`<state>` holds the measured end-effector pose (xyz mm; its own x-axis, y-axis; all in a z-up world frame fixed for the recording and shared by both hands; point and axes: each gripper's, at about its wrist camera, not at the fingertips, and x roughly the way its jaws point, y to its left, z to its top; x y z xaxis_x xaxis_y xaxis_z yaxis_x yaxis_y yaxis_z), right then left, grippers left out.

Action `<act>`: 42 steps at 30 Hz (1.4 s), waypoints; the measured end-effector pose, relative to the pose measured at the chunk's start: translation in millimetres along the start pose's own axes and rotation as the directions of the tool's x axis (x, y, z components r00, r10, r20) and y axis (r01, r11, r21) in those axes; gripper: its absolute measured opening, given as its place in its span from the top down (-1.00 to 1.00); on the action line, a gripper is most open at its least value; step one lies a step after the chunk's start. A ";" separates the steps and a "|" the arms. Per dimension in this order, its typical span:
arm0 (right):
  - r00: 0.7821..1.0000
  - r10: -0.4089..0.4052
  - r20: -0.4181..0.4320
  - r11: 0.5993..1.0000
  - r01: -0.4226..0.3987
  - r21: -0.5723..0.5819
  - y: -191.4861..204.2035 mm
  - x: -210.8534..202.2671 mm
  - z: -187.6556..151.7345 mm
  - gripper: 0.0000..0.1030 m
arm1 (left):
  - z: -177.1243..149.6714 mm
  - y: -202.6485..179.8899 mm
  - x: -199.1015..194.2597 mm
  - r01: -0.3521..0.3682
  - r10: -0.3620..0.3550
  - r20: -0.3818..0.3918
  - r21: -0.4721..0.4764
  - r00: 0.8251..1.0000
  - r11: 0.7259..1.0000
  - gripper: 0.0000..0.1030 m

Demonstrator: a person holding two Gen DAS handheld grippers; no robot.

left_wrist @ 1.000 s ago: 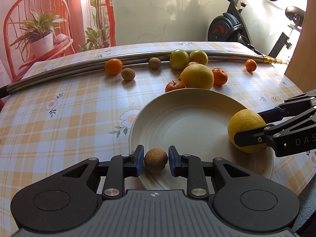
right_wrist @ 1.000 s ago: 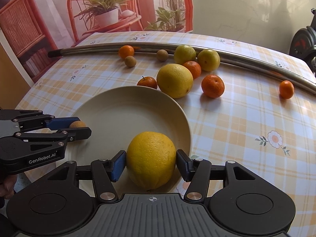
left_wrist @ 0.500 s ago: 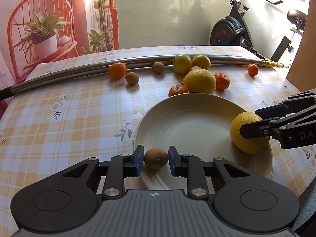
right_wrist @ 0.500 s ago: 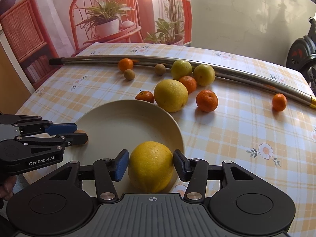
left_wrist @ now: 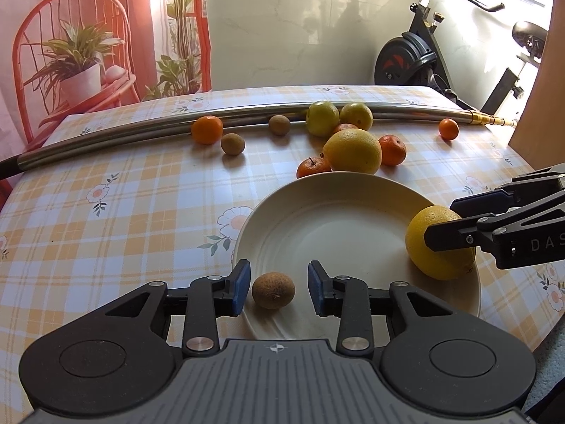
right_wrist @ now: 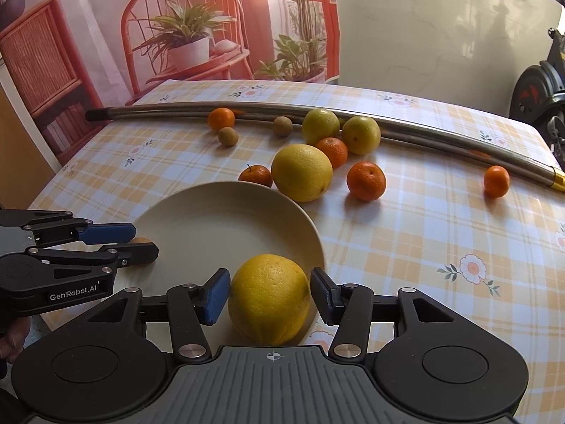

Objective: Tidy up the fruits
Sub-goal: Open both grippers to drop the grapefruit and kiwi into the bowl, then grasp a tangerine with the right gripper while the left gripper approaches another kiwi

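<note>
Item, release logged: my left gripper (left_wrist: pixel 279 288) now stands parted around the small brown fruit (left_wrist: pixel 273 290) at the plate's (left_wrist: pixel 339 212) 7 o'clock rim, my right gripper (right_wrist: pixel 270 296) likewise slackened off the large yellow citrus (right_wrist: pixel 269 298) at 4 o'clock; both delivered, I judge.

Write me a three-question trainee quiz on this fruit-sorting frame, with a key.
1. True or false: the left claw is clamped on the small brown fruit.
2. Which fruit sits between the right claw pads? A) tangerine B) large yellow citrus C) green apple
3. Fill in: both fruits rest on the cream ____.

Key
1. False: gaps show on both sides of it.
2. B; the pads stand just off it.
3. plate
</note>
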<state>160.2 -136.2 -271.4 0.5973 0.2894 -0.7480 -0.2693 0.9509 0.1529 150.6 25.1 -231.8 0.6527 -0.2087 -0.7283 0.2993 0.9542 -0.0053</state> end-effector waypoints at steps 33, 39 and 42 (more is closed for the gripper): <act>0.985 -0.108 0.138 0.993 0.112 -0.021 -77.0 9.6 44.9 0.19 | 72.2 43.0 -3.9 -0.038 0.056 0.097 -0.181 0.994 0.983 0.27; 0.991 -0.092 0.101 0.995 0.095 -0.021 -88.1 47.7 57.4 0.19 | 78.8 52.7 7.4 -0.055 0.073 0.076 -0.218 0.994 0.974 0.27; 0.994 -0.080 0.081 0.996 0.082 -0.025 -90.0 62.5 60.7 0.19 | 82.6 58.3 12.7 -0.059 0.077 0.069 -0.238 0.995 0.969 0.27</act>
<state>267.6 -197.0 -292.7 0.6761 0.2206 -0.7030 -0.2382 0.9683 0.0749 233.8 60.3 -184.7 0.7201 -0.1486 -0.6778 0.0858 0.9884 -0.1255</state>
